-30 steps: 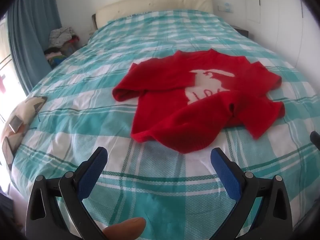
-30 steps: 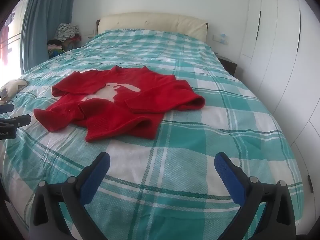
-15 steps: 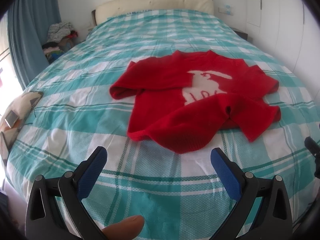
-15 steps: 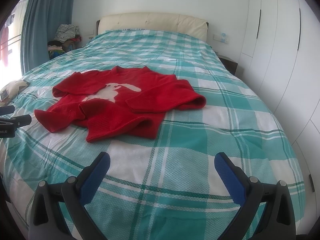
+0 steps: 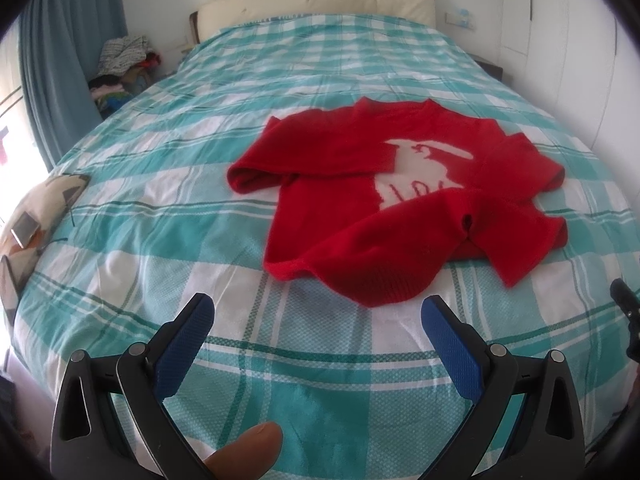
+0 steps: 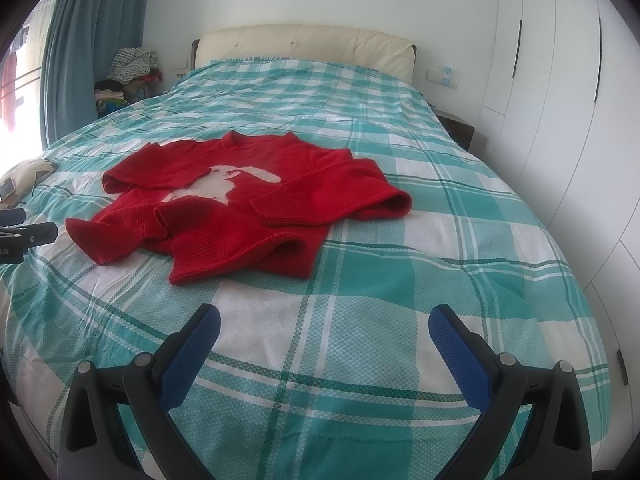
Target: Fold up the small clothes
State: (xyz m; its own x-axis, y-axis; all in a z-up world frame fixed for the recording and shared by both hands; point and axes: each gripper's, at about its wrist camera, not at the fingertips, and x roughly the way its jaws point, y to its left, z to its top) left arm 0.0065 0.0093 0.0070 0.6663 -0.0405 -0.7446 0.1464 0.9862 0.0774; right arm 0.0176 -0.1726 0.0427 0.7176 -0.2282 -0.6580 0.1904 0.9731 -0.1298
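Observation:
A small red sweater (image 5: 400,204) (image 6: 244,208) with a white rabbit motif lies crumpled on a teal and white checked bedspread (image 5: 160,220) (image 6: 440,280). Its sleeves are folded in over the body and the hem is bunched toward me. My left gripper (image 5: 318,314) hovers open just short of the hem, nothing between its blue pads (image 5: 184,344). My right gripper (image 6: 324,322) is also open and empty, over bare bedspread to the right of the sweater. The tip of a finger (image 5: 244,454) shows under the left gripper.
A cream headboard (image 6: 304,46) stands at the far end. A patterned cushion (image 5: 36,208) lies at the bed's left edge. A heap of clothes (image 6: 128,72) and blue curtains (image 6: 88,40) are at the back left. White wardrobe doors (image 6: 560,100) line the right side.
The left gripper's view has drifted slightly back and up, so the sweater sits a little lower and farther. The right gripper has barely moved. Both stayed open.

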